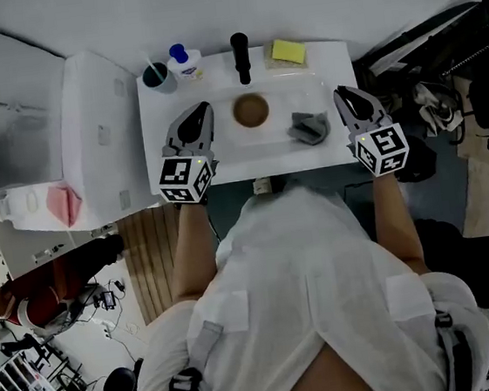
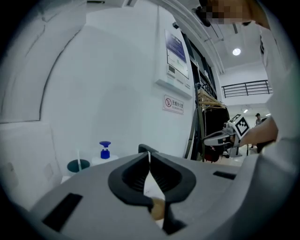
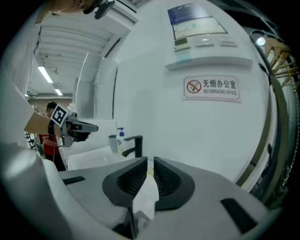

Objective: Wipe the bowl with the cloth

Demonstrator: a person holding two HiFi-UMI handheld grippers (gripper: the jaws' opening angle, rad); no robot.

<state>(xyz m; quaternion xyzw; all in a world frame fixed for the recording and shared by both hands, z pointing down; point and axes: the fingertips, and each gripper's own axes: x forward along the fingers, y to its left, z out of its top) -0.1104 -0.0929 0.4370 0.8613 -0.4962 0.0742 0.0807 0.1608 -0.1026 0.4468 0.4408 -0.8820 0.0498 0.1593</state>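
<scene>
Nearest the camera is the person's white shirt, with both forearms reaching out from it toward a white washbasin (image 1: pixel 223 164).

Next out are the two marker cubes, each at the rear of its tool. The left tool (image 1: pixel 203 111) hangs over the left part of the basin with its jaws pressed together and nothing between them. The right tool (image 1: pixel 342 93) hangs over the basin's right edge. Its jaws are likewise closed to a bare slit and hold nothing.

Between the two tools lie the task's things. The brown bowl (image 1: pixel 251 111) sits upright in the middle of the basin, just in front of the black faucet (image 1: pixel 240 57). The grey cloth (image 1: pixel 309 127) lies crumpled to the bowl's right, apart from it and near the right tool.

Along the back ledge stand a dark cup (image 1: pixel 159 76), a blue-capped bottle (image 1: pixel 184 61) and a yellow sponge (image 1: pixel 289 51).

This looks like the approach, with no wiping begun and the cloth not yet picked up. The next move probably falls to the right tool, which must spread its jaws, come down over a raised fold of the cloth and pinch it. The left tool is well placed to steady the bowl by its rim.
</scene>
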